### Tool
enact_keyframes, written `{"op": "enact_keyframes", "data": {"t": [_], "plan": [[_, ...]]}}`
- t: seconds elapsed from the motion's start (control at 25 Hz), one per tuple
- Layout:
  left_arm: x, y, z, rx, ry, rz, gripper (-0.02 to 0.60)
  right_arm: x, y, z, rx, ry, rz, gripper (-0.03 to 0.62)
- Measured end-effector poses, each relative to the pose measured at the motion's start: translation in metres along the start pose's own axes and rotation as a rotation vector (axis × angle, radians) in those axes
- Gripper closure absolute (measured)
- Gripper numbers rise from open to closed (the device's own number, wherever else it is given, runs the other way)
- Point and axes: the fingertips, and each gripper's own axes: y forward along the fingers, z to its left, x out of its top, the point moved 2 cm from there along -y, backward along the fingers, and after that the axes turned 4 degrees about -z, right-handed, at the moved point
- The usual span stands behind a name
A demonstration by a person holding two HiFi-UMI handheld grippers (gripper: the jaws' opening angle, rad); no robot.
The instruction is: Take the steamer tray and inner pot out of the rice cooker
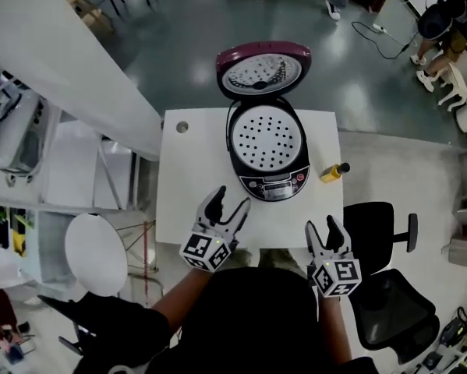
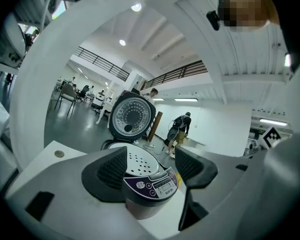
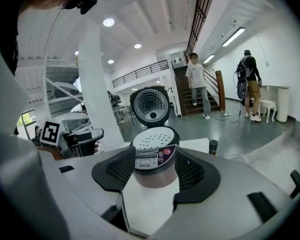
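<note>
Where the rice cooker (image 1: 268, 150) sits: on the white table (image 1: 194, 193), close to the far edge and a bit right of the middle.
Lid (image 1: 263, 70): open and tipped back past the far edge of the table, with its shiny inside showing.
Steamer tray (image 1: 267, 137): in the top of the rice cooker. It is white, round and full of little holes.
Inner pot: under the steamer tray, so it cannot be seen.
Buttons (image 1: 274, 185): on the front of the rice cooker, facing the near edge of the table.
Left claw (image 1: 231, 197): its jaws are apart and hold nothing. It hangs over the table by the near edge, close to the front left of the rice cooker but not touching it.
Right claw (image 1: 322, 224): its jaws are apart and hold nothing. It is at the near edge, by the near right corner, and is apart from the rice cooker.
Yellow bottle (image 1: 334, 171): it has a black cap and stands by the right edge of the table, just beside the rice cooker.
Round hole (image 1: 182, 127): in the table top, at the far left corner.
Black chair (image 1: 389, 287): on the floor, just right of the near right corner of the table.
</note>
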Motion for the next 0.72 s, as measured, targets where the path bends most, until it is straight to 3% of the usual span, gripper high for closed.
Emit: {"op": "enact_keyframes", "data": {"t": [0.36,0.48,0.72], "plan": [[0.011,0.039,0.018,0.179,-0.016,-0.016,0.306,0.071,0.081,-0.047,0.153,-0.098,-0.028,0.376],[0.013,0.054,0.032,0.247,0.005,-0.019,0.305,0.077,0.107,-0.047,0.204,-0.123,-0.001,0.376],[0.014,0.086,0.059,0.338,0.032,-0.014,0.306,0.072,0.162,-0.058,0.223,-0.140,0.063,0.376]]}}
